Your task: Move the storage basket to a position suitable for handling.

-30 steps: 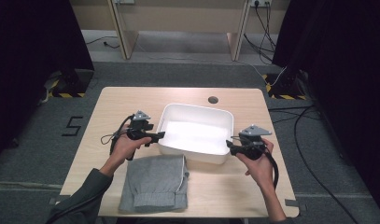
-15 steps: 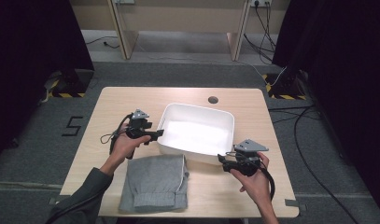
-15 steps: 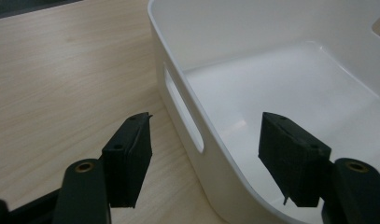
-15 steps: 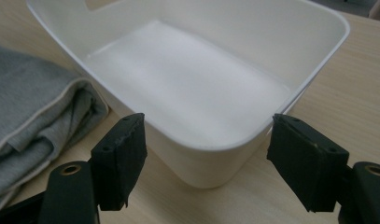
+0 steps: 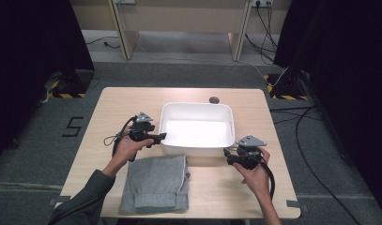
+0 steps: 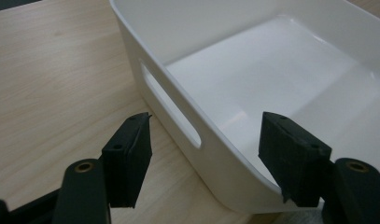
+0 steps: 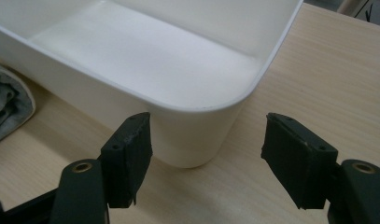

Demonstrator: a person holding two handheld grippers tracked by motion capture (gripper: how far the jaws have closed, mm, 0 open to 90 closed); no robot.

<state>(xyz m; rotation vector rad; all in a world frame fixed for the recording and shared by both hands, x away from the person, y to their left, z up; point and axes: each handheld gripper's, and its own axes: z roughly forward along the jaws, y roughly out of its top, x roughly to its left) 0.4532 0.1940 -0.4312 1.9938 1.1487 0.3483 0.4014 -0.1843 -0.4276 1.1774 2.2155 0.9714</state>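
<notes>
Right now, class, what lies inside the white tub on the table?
The white tub holds nothing: its bare white floor shows in all three views. In the high view, the near wall hides a strip of that floor. Folded grey trousers lie outside, in front of it.

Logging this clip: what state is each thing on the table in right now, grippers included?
White tub: upright, empty, handle slot in its side wall.
Grey garment: folded, flat on the table, just in front of the tub.
Left gripper: open, fingers straddling the tub's wall without pressing it.
Right gripper: open, facing the tub's corner, holding nothing.
</notes>
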